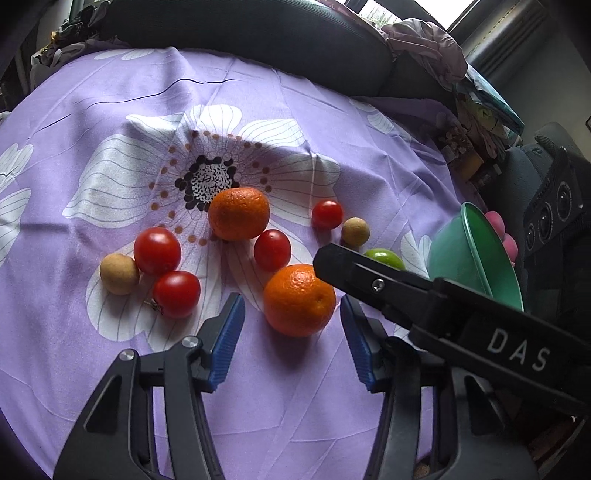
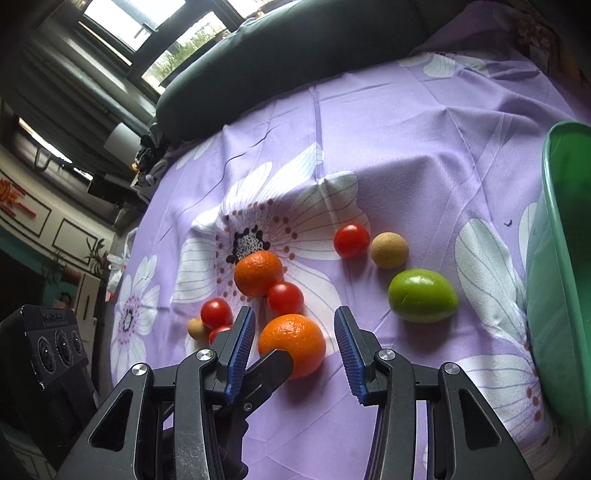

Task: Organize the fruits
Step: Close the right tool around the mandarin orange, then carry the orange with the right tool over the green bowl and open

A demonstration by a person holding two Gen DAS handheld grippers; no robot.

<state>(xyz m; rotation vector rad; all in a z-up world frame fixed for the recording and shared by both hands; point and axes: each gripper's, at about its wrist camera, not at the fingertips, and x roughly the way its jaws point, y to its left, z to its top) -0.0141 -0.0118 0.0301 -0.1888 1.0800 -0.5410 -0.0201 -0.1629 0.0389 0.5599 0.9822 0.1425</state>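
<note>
Fruits lie on a purple flowered cloth [image 1: 110,110]. A near orange [image 1: 299,300] sits just ahead of my open left gripper [image 1: 291,321], between its blue pads. A far orange [image 1: 239,213], several red tomatoes [image 1: 157,250], two tan round fruits [image 1: 119,274] and a green fruit [image 1: 384,257] lie around. My right gripper [image 2: 294,328] is open, the same near orange [image 2: 291,345] between its fingers. A finger of the left gripper [image 2: 269,373] crosses in front of it. The green fruit [image 2: 422,295] lies to the right.
A green plastic bowl [image 1: 476,254] stands at the right edge, also at the far right in the right wrist view [image 2: 561,277]. A dark chair back [image 1: 240,33] bounds the far side. Clutter lies off the cloth's right edge.
</note>
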